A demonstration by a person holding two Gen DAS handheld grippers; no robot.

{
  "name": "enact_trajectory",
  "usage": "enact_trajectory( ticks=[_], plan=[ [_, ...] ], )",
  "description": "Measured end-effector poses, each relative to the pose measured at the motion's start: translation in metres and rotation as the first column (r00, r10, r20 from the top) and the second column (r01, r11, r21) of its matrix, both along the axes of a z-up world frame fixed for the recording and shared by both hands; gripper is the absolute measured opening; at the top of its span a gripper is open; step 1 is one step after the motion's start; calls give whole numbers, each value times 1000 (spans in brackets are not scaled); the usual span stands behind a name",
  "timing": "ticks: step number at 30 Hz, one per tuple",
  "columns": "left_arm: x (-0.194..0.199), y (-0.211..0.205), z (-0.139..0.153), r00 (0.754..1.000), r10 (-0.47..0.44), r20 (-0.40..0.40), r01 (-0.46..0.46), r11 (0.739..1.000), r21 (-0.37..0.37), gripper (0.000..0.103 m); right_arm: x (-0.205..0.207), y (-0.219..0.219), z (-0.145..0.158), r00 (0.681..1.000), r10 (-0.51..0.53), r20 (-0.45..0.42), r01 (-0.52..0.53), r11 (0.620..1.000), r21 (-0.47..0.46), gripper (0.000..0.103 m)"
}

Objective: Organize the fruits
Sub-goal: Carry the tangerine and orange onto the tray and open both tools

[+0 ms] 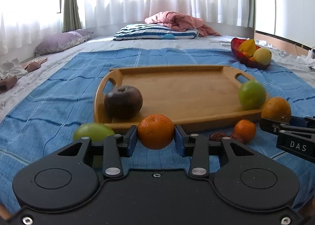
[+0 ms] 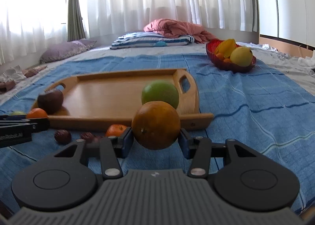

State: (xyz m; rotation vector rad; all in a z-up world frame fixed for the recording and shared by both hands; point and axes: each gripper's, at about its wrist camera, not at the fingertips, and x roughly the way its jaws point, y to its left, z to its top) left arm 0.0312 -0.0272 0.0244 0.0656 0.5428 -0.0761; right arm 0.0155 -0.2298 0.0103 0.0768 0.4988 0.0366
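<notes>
From the left wrist view, the left gripper [image 1: 155,137] has its blue pads pressed on either side of a tangerine [image 1: 155,131], pinching it just in front of the tray [image 1: 183,91]. The tray lies on a blue cloth [image 1: 59,95] spread over the bed. A dark fruit [image 1: 123,102] sits in the tray's near left corner, and a green apple [image 1: 252,94] at its right edge. A blurred green fruit [image 1: 93,131] lies on the cloth left of the gripper. To the right, a smaller tangerine [image 1: 245,129] rests on the cloth with small dark fruits [image 1: 218,136] beside it. The right gripper [image 1: 285,126] comes in from the right edge, against an orange [image 1: 276,109].

From the right wrist view, the right gripper [image 2: 156,139] pinches the orange [image 2: 156,124] between its pads, near the tray's [image 2: 110,95] front right corner. The green apple [image 2: 160,92] sits right behind it. The dark fruit [image 2: 50,100] is at the tray's left end. A red bowl [image 2: 230,55] holding yellow fruit stands well apart, further back on the right.
</notes>
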Motion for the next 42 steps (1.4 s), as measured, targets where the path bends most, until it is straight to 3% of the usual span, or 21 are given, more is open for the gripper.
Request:
enact_trajectory(
  ticks=[10,13,18,31,42],
  plan=[
    [47,20,49,999,-31,-10,30,996,-84,38,33,-8,52,997,71,22,-72,997,42,53],
    [71,31,65,999,-32,-32,28,993,-111,38,60,-16,66,996,89,-24,-87,994,73,53],
    [115,48,79,994,-12,-106,-3,990,-140,38,116,-28,77,979,93,-180,-75,992,102,53],
    [189,63,45,946,41,-321,-101,980,-173,38,184,-25,50,903,68,-423,-27,994,102,53],
    [205,62,24,923,76,-377,-131,984,-123,38,201,-19,34,862,43,-505,-7,997,73,53]
  ],
)
